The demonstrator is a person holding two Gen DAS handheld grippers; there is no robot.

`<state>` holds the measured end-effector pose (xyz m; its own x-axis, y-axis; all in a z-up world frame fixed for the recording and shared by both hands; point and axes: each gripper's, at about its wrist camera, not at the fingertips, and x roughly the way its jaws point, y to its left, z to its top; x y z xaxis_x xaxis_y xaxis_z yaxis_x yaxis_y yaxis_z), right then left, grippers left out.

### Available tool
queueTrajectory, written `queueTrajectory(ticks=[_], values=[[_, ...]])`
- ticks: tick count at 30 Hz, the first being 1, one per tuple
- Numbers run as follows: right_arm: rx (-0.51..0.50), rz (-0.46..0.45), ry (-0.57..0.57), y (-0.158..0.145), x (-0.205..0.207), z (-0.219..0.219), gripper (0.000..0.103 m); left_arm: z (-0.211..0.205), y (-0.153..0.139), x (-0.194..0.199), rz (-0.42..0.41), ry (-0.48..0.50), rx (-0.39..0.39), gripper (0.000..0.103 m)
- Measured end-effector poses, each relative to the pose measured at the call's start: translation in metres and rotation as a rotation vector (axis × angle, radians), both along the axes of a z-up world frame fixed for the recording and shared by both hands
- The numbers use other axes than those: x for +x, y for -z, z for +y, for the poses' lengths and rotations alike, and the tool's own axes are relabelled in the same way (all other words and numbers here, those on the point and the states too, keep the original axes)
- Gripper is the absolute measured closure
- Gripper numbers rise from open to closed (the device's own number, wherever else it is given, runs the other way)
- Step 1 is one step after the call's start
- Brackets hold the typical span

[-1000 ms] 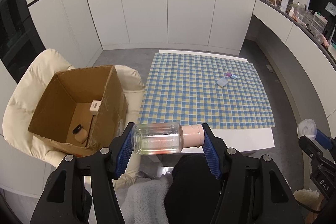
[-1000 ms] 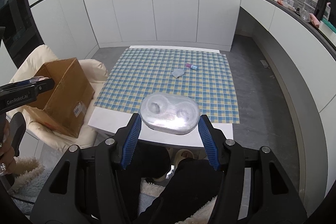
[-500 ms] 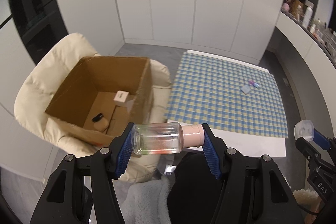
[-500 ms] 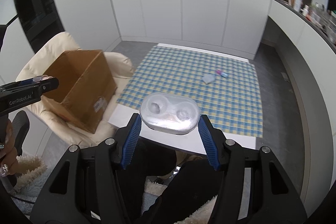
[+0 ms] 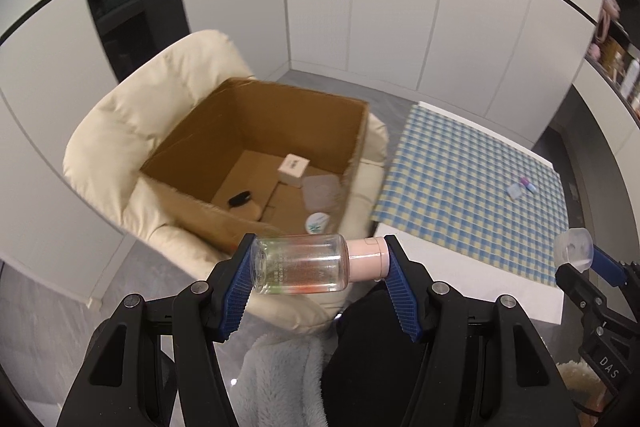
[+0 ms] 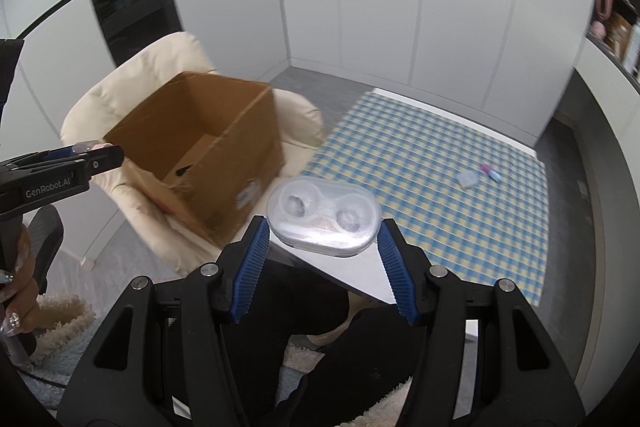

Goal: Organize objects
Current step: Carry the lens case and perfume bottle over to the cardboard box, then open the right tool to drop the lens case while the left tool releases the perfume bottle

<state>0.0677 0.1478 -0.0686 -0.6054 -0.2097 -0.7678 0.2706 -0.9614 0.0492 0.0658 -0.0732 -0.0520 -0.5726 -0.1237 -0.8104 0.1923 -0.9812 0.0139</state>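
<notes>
Bottle (image 5: 304, 263): clear body, pink cap, lying crosswise between the fingers (image 5: 239, 287) of the left gripper (image 5: 320, 283); long axis runs side to side, base against one pad and cap end against the other.
Left gripper state: clamped on the bottle end to end, carried in the air.
Case (image 6: 324, 221): translucent oval case with two round wells, held flat across the right gripper (image 6: 322, 263); long axis also side to side.
Right gripper state: pads pressed on the two narrow ends of the case.
Cardboard box (image 5: 256, 155): open-topped, sitting on a cream armchair (image 5: 132, 115), ahead of the bottle and slightly to its left in the left wrist view.
Box contents: small white carton (image 5: 293, 169), clear lid (image 5: 322, 193), round tub (image 5: 317, 223), a dark item (image 5: 240, 198).
Nearer hand: judged to be the left; the box's near rim lies just beyond the bottle, while the case sits further off, to the box's right.
Open room: bare floor shows in the box's left half; the near-right corner is crowded.
Edges: near rim of the box must be cleared before release.
Worktop (image 6: 432, 171): checked cloth, with a pale blue item (image 6: 468, 179) and a small tube (image 6: 490, 173) well apart from both grippers.
</notes>
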Motion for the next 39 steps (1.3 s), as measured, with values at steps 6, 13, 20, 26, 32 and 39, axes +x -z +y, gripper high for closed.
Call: queueTrajectory(ticks=[6,13,20,26,32,39], values=[[0.007,-0.005,-0.099,0.003,-0.005,-0.041,0.044,-0.032,0.002,0.012,-0.005,-0.072,0.005,0.041],[0.027,0.0,-0.184,0.004,-0.006,-0.08,0.044,-0.056,0.006,0.02,-0.01,-0.128,0.016,0.041],[0.05,0.006,-0.219,0.006,-0.008,-0.098,0.044,-0.06,0.008,0.013,-0.016,-0.137,0.022,0.041],[0.047,0.02,-0.232,0.003,-0.02,-0.104,0.044,-0.067,-0.002,-0.008,0.005,-0.136,-0.012,0.041],[0.052,0.029,-0.261,0.006,-0.053,-0.132,0.044,-0.087,-0.006,-0.054,0.004,-0.146,-0.07,0.041],[0.035,-0.003,-0.289,0.021,-0.108,-0.176,0.044,-0.116,0.024,-0.108,-0.026,-0.155,-0.069,0.041]])
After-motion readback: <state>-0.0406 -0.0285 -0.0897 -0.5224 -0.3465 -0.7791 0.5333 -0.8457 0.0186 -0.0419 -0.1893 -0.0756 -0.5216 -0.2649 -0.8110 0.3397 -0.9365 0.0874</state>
